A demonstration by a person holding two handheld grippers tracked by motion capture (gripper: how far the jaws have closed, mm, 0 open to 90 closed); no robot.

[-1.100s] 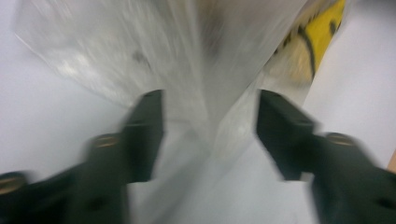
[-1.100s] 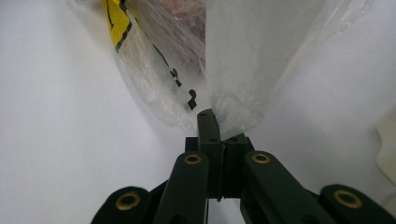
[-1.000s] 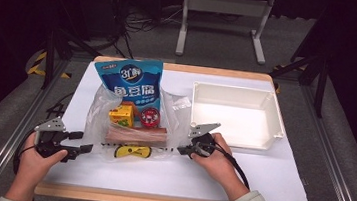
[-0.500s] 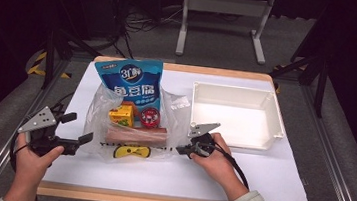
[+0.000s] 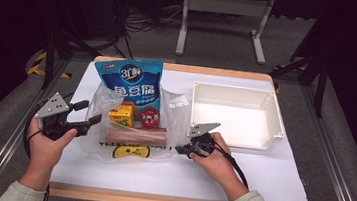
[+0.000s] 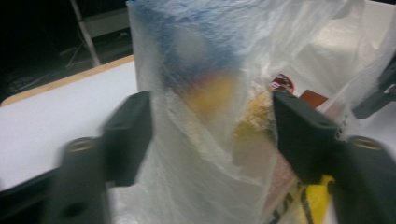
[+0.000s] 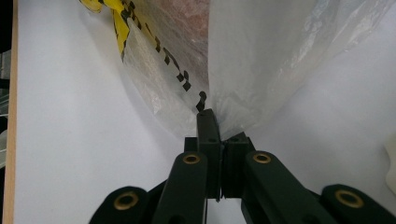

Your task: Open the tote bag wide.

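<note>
your right gripper pinched tight on the plastic bag edge mid-frame, left gripper wide open straddling its left-side fold

— What stands to the right on the white table top?

— A shallow, white, rectangular plastic tray, its long side running across the table.

— And behind the table?

— A pale grey metal stand on the dark grey floor, with black cables beside it.
</note>
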